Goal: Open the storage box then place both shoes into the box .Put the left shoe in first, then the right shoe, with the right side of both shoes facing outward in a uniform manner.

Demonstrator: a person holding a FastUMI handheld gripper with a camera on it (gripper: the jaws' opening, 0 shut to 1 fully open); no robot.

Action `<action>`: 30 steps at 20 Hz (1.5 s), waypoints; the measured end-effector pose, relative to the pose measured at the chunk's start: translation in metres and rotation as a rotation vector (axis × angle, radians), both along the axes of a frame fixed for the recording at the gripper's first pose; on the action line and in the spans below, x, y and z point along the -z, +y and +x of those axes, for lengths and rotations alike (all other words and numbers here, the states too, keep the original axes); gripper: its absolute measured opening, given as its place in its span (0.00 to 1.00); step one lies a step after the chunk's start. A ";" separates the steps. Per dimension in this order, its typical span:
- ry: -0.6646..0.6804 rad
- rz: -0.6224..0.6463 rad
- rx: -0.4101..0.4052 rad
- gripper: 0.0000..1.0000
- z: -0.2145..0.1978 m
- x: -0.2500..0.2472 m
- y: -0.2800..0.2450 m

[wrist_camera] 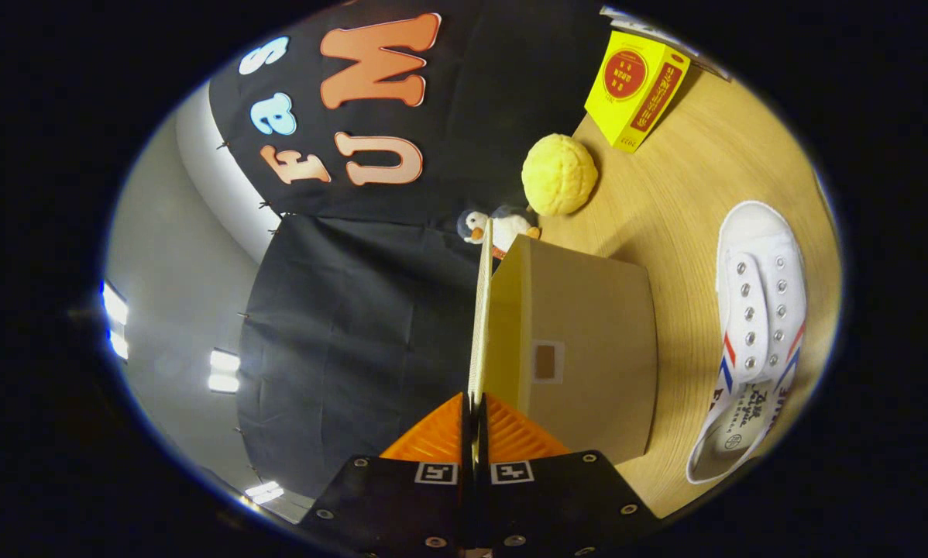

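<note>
My jaws (472, 422) are pinched closed on the thin edge of the lid (479, 310), which runs straight ahead from between my fingers, lifted clear of the storage box (588, 341). I judge the opening step is in hand: the lid seems raised but not yet swung fully back, so the next move calls for carrying it further over until the box stays open, then letting go. Beside the box, a white shoe (754, 333) lies on the wooden surface (665, 201); I cannot tell whether it is the left one. Beyond the box sit a small plush bird (503, 226), a yellow ball (559, 173) and a yellow carton (636, 84).
</note>
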State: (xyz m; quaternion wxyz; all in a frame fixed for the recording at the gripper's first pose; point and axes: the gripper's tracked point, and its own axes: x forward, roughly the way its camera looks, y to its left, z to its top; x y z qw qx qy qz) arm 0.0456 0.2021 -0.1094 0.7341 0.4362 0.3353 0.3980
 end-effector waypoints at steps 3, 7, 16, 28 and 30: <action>-0.040 -0.002 0.007 0.01 -0.009 -0.032 0.013; -0.105 -0.009 0.003 0.02 -0.017 -0.076 0.046; -0.181 -0.059 -0.032 0.03 -0.031 -0.133 0.158; -0.193 -0.220 -0.036 0.73 -0.018 -0.096 0.295; -0.208 -0.283 -0.012 0.96 -0.011 -0.081 0.294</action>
